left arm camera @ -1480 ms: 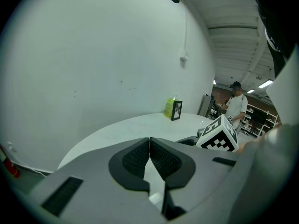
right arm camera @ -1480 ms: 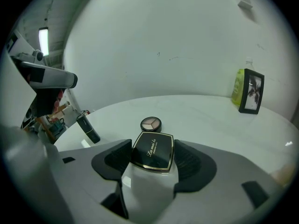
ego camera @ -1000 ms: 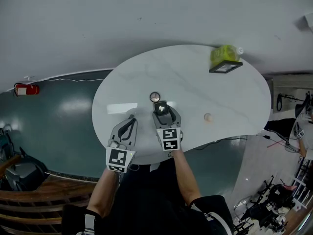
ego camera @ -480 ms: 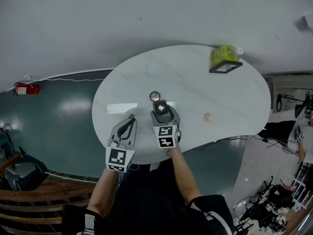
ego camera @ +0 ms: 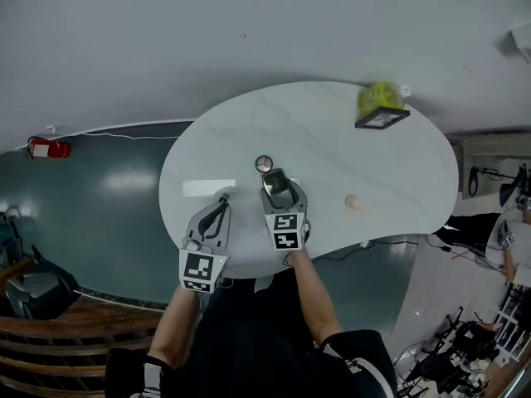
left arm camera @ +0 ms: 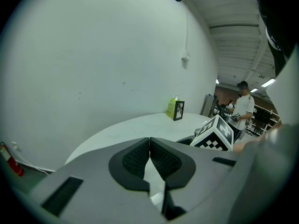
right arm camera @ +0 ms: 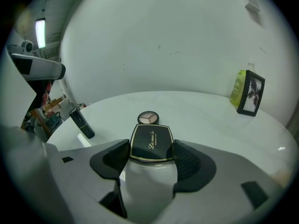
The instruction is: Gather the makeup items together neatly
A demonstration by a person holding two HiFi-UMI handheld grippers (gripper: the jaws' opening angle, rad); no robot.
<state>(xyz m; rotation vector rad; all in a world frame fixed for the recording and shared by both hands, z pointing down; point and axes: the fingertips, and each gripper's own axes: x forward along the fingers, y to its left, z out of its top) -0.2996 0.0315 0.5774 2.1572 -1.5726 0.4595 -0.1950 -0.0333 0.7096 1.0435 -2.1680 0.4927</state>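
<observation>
A black square powder compact (right arm camera: 151, 143) lies flat on the white table (ego camera: 332, 148), between the pads of my right gripper (right arm camera: 152, 149). The jaws stand wide and no squeeze on the compact shows. Just beyond it sits a small round eyeshadow pot (right arm camera: 148, 118), which the head view also shows as an eyeshadow pot (ego camera: 264, 163) ahead of the right gripper (ego camera: 278, 179). A black lipstick tube (right arm camera: 81, 123) stands tilted to the left. A small beige round item (ego camera: 353, 201) lies alone to the right. My left gripper (ego camera: 221, 206) rests near the front edge, shut and empty, its pads (left arm camera: 140, 155) meeting.
A black photo frame (ego camera: 382, 117) and a yellow-green bottle (ego camera: 377, 96) stand at the table's far right edge. The table's front edge runs just under both grippers. People stand in the room off to the right, far from the table.
The right gripper's jaws have spread a little around the black compact, and the gripper has drawn back slightly toward me. The left gripper has stayed put.
</observation>
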